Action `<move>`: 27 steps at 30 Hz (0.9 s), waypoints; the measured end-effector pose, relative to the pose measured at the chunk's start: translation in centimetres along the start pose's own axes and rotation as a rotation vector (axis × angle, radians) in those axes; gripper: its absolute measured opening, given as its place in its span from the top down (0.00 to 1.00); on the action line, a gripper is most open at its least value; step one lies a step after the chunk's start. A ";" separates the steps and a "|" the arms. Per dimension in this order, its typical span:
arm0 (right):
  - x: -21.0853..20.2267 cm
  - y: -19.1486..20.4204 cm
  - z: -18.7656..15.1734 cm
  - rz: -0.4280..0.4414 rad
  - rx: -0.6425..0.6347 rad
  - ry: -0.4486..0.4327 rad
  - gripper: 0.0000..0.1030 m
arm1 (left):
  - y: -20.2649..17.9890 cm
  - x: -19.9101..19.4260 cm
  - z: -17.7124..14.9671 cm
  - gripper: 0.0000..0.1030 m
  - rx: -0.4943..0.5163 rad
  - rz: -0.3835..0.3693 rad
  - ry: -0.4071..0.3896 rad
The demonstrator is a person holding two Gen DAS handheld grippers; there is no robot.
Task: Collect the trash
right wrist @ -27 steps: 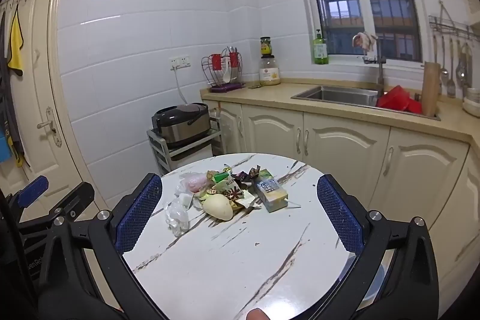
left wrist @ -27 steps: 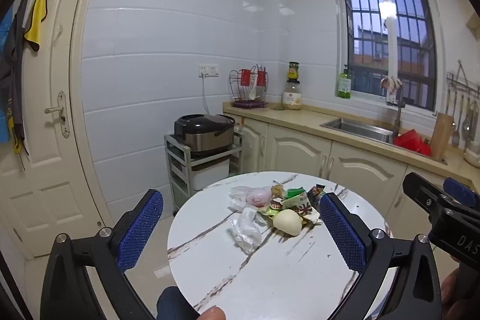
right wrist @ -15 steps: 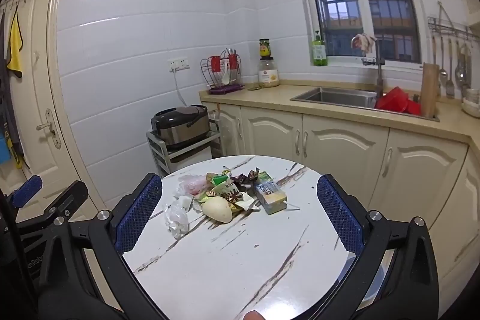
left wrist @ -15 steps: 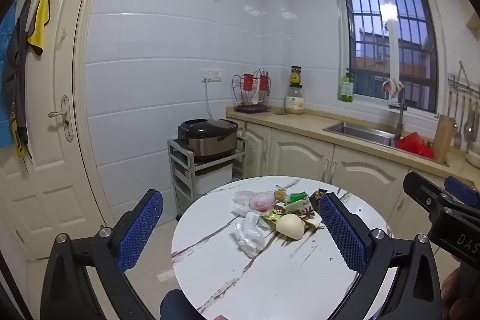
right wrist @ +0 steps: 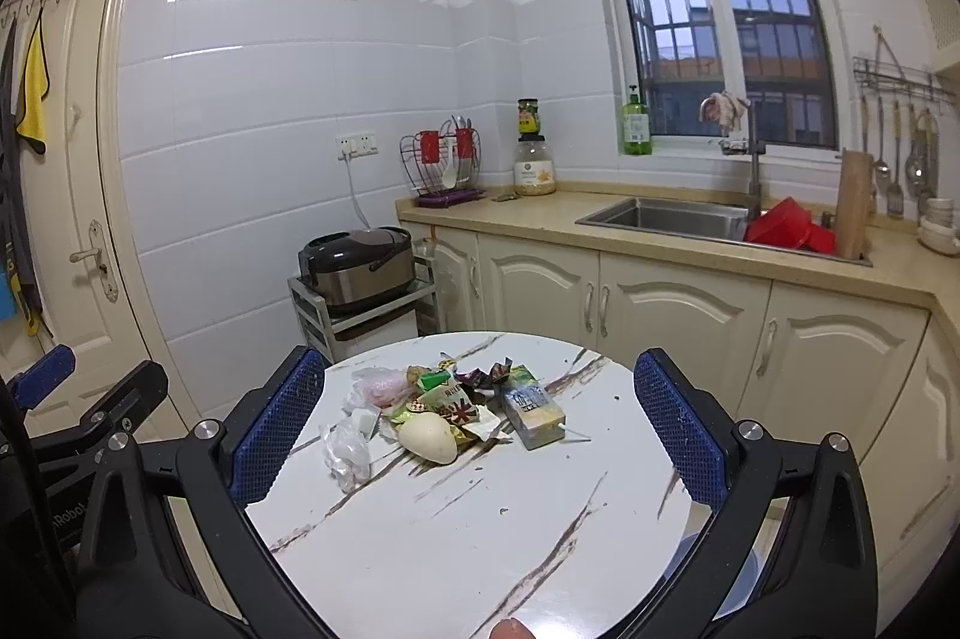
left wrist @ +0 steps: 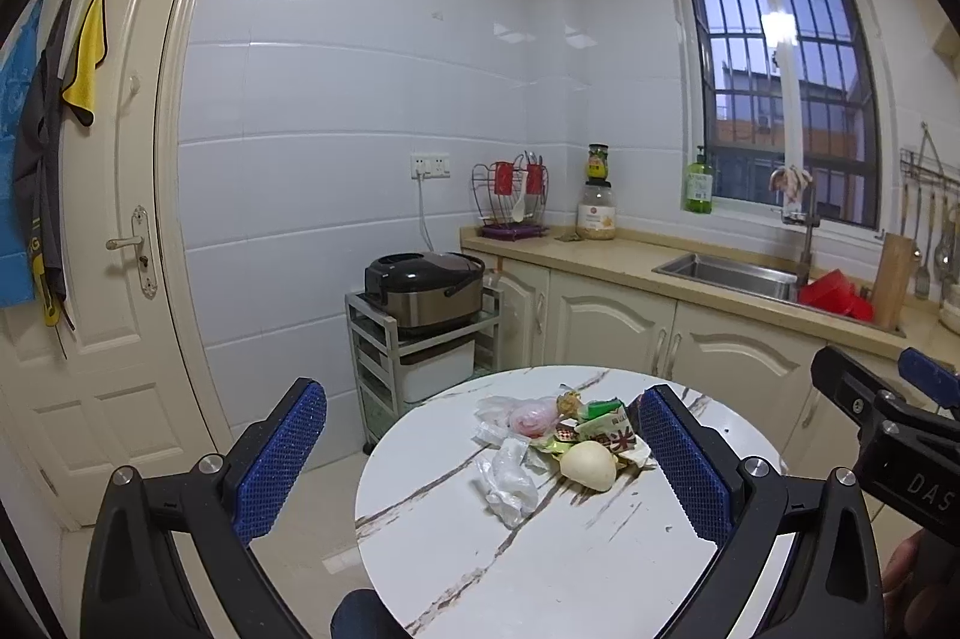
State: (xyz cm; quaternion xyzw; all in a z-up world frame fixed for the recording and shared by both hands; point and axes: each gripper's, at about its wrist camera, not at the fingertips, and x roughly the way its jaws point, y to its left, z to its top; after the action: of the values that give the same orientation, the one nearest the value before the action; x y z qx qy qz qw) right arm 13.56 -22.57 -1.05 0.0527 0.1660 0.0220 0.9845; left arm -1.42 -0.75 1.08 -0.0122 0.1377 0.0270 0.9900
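A pile of trash lies on a round white marble table (left wrist: 540, 567) (right wrist: 456, 537): a pale bun-like lump (left wrist: 588, 465) (right wrist: 427, 436), a clear crumpled plastic bag (left wrist: 507, 477) (right wrist: 345, 450), a pink bag (left wrist: 531, 414) (right wrist: 381, 384), coloured wrappers (left wrist: 606, 432) (right wrist: 453, 399) and a small carton (right wrist: 531, 405). My left gripper (left wrist: 483, 465) is open and empty, held above the table's near side. My right gripper (right wrist: 474, 432) is open and empty, also above and short of the pile. The right gripper also shows in the left wrist view (left wrist: 888, 423).
A rice cooker (left wrist: 423, 288) (right wrist: 357, 267) sits on a small rack behind the table. Cabinets, a counter and a sink (right wrist: 666, 216) run along the right wall. A door (left wrist: 102, 279) is at the left. A blue bin edge (right wrist: 720, 567) shows under the table's right side.
Both grippers have drawn back and risen a little; the table and trash pile sit lower and smaller in both views. Jaws stay open.
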 end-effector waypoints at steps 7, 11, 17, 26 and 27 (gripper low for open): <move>0.1 0.2 0.0 -0.007 -0.011 0.005 0.00 | 0.0 -0.1 0.3 0.01 -0.007 0.003 -0.003; 0.5 0.2 0.1 -0.009 -0.017 0.010 0.00 | 0.0 0.3 0.4 0.01 -0.007 0.007 -0.002; 1.5 0.1 0.3 -0.016 -0.025 0.031 0.00 | 0.2 1.2 0.9 0.01 -0.017 0.010 -0.004; 3.8 1.0 -0.1 0.000 -0.058 0.072 0.00 | 0.4 4.4 0.5 0.01 -0.018 0.015 0.039; 4.1 1.0 -0.1 0.001 -0.061 0.076 0.00 | 0.4 4.8 0.6 0.01 -0.017 0.014 0.044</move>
State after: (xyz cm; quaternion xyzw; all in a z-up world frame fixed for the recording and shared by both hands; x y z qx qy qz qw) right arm 17.38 -21.30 -2.39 0.0220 0.2027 0.0295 0.9785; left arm 3.34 -0.10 0.29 -0.0205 0.1593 0.0350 0.9864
